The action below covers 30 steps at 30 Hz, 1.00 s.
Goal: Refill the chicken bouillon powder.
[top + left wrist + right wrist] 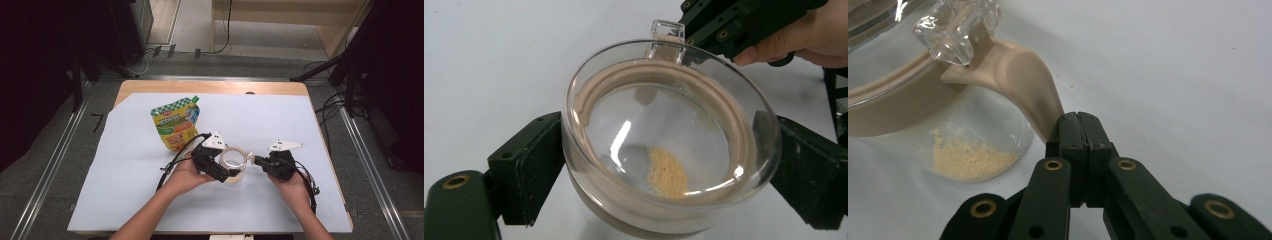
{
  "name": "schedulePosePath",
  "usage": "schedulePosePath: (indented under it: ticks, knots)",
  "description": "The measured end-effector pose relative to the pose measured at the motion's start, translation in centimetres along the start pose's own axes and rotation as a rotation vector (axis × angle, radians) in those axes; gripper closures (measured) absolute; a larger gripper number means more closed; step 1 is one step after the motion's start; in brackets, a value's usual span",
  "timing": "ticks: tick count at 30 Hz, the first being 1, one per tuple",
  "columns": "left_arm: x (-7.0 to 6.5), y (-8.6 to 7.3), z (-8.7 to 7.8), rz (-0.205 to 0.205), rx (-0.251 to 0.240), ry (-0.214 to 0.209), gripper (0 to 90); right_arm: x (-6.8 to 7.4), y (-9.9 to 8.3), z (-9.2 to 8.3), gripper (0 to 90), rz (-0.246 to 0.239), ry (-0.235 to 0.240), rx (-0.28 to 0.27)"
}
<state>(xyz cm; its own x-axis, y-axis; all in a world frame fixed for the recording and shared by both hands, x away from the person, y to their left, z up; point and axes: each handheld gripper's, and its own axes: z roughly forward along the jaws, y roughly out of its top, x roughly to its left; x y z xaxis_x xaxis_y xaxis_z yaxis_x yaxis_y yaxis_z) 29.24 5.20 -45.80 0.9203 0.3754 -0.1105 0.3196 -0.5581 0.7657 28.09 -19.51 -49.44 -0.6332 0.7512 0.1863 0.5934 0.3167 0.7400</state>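
A clear jar [235, 156] with a beige rim, a beige handle [1020, 75] and a clear lid [664, 115] stands on the white mat, a little yellowish powder [970, 160] at its bottom. My left gripper [226, 165] has a pad on either side of the jar just under the lid and is shut on it; in the left gripper view [669, 170] both pads touch the glass. My right gripper [257, 160] meets the jar from the right. Its jaws [1079, 122] are closed together, with the handle's lower end running in at their tips.
A green and yellow pouch [176, 122] stands behind and left of the jar. The white mat [125, 190] covers most of the wooden table [210, 86]. Cables trail from both grippers beside the person's wrists.
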Motion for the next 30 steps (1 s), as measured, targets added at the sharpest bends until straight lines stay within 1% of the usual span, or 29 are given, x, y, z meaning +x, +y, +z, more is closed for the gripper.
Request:
schedulePosePath:
  ticks: [2,6,7,8,10,14,16,17,18,20,24,25,27,29,30]
  knots:
    - [-0.1,0.0,0.2,0.010,0.011,0.009,10.0,0.0,0.0,0.0,90.0,-0.002,-0.001,-0.001]
    - [0.0,-0.2,0.4,0.010,-0.006,0.001,9.8,0.0,0.0,0.0,90.0,0.003,-0.003,-0.001]
    - [0.0,-0.1,0.4,0.011,-0.005,0.008,9.9,0.1,0.0,0.0,90.0,0.003,-0.005,0.000]
    - [-0.2,-0.1,0.3,0.025,-0.001,0.018,10.3,0.0,0.0,0.0,90.0,0.002,-0.005,-0.001]
    - [-0.4,0.1,0.2,0.037,0.001,0.034,10.7,0.0,0.0,0.0,90.0,0.001,-0.003,-0.001]
    - [-0.5,0.2,0.1,0.030,0.016,0.040,10.7,0.0,0.0,0.0,90.0,0.001,-0.003,-0.002]
    - [-0.5,0.3,0.0,0.035,0.021,0.042,10.7,0.1,0.0,0.0,90.0,0.000,-0.002,-0.001]
    - [-0.5,0.4,0.0,0.030,0.018,0.041,10.7,0.1,0.0,0.0,90.0,-0.001,-0.002,-0.001]
    - [-0.5,0.5,-0.2,0.025,0.008,0.038,10.6,0.1,0.0,0.0,90.0,-0.003,-0.002,0.000]
    - [-0.5,0.9,-0.7,0.031,-0.015,0.037,10.9,0.1,0.0,0.1,90.0,0.000,0.000,-0.001]
    - [-0.8,1.4,-0.9,0.051,0.004,0.047,11.3,0.2,0.0,0.1,90.0,0.002,0.001,0.005]
    - [-0.8,1.5,-0.9,0.041,-0.002,0.045,11.3,0.1,0.0,0.1,90.0,0.002,0.001,0.003]
    - [-0.7,1.8,-1.1,0.043,-0.011,0.038,11.2,0.2,0.0,0.1,90.0,0.002,0.001,0.003]
    - [-0.6,2.2,-1.6,0.017,-0.049,-0.038,18.0,0.2,0.0,0.0,90.0,0.002,0.006,0.002]
    - [-0.8,2.5,-1.6,0.007,-0.074,-0.049,24.7,0.2,0.0,0.0,90.0,0.002,0.009,0.000]
